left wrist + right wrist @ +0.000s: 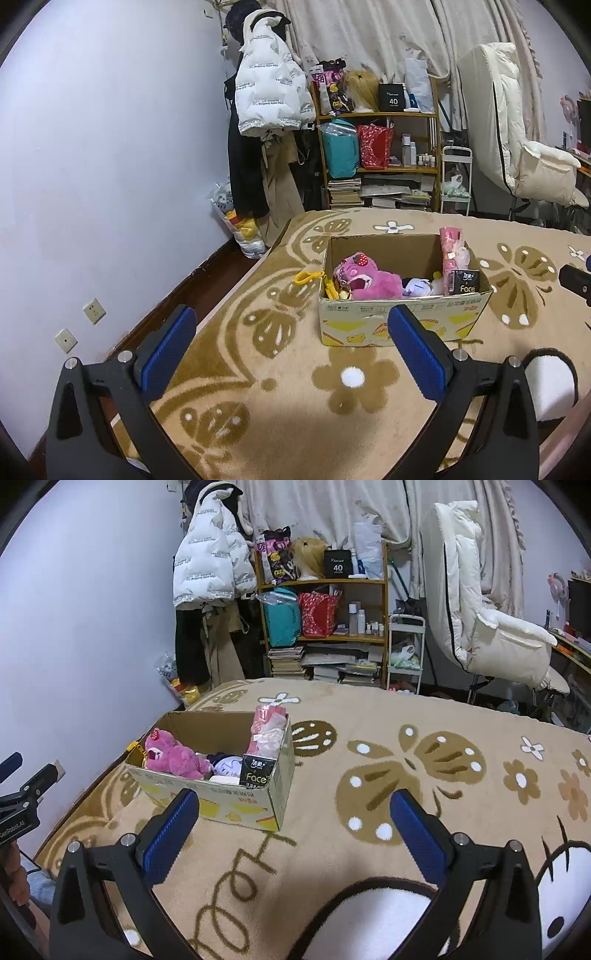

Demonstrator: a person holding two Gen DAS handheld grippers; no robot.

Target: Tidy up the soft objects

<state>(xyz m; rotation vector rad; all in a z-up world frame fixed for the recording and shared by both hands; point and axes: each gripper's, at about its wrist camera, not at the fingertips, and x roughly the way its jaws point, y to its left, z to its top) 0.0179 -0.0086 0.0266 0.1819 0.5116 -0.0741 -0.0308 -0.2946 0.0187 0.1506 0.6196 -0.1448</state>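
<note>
A cardboard box stands on a tan patterned blanket. In it lie a pink plush bear, a white and purple soft toy, a pink wrapped bundle, a black "Face" tissue pack and a yellow keychain toy hanging over the left wall. My left gripper is open and empty, just in front of the box. In the right wrist view the box is front left, with the bear inside. My right gripper is open and empty, to the box's right.
A wooden shelf with bags and books stands behind the bed, with hanging coats to its left. A white padded chair stands at the right. The wall with sockets runs along the left edge of the bed.
</note>
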